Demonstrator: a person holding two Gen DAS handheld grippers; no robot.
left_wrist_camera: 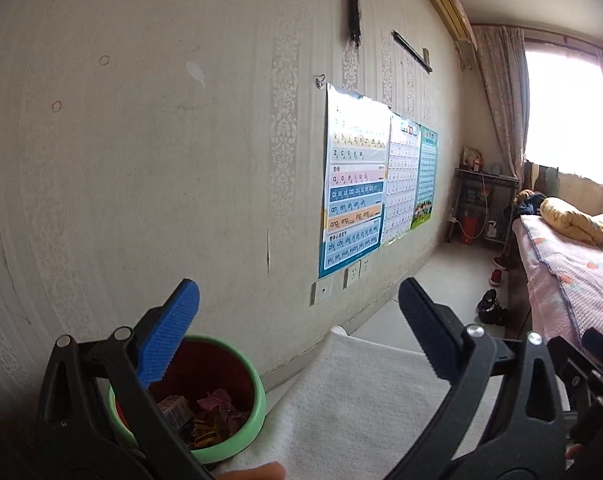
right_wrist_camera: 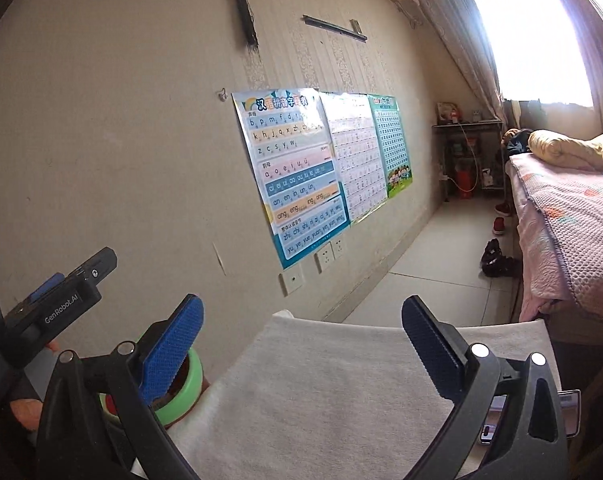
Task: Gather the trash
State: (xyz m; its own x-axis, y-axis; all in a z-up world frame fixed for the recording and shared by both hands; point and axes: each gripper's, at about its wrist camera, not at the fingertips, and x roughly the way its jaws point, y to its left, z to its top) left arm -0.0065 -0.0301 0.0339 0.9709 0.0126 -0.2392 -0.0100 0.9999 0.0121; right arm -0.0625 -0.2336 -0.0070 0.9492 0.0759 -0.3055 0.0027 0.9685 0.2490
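Note:
A green bin with a red inside [left_wrist_camera: 221, 364] stands at the left edge of a white cloth-covered table [left_wrist_camera: 353, 400], against the wall. It holds trash [left_wrist_camera: 205, 416]: crumpled purple and yellow wrappers and a small box. My left gripper [left_wrist_camera: 301, 332] is open and empty, raised above the table, its left finger over the bin. My right gripper [right_wrist_camera: 301, 344] is open and empty above the same table [right_wrist_camera: 321, 392]. The bin [right_wrist_camera: 189, 384] shows behind its left finger. The left gripper's body [right_wrist_camera: 57, 300] shows at the left of the right wrist view.
A papered wall with learning posters [left_wrist_camera: 353, 184] runs along the left. A bed with a pink cover [right_wrist_camera: 573, 220] stands on the right. Shoes [right_wrist_camera: 497, 258] lie on the tiled floor beside it. A shelf [right_wrist_camera: 469, 152] stands under the window.

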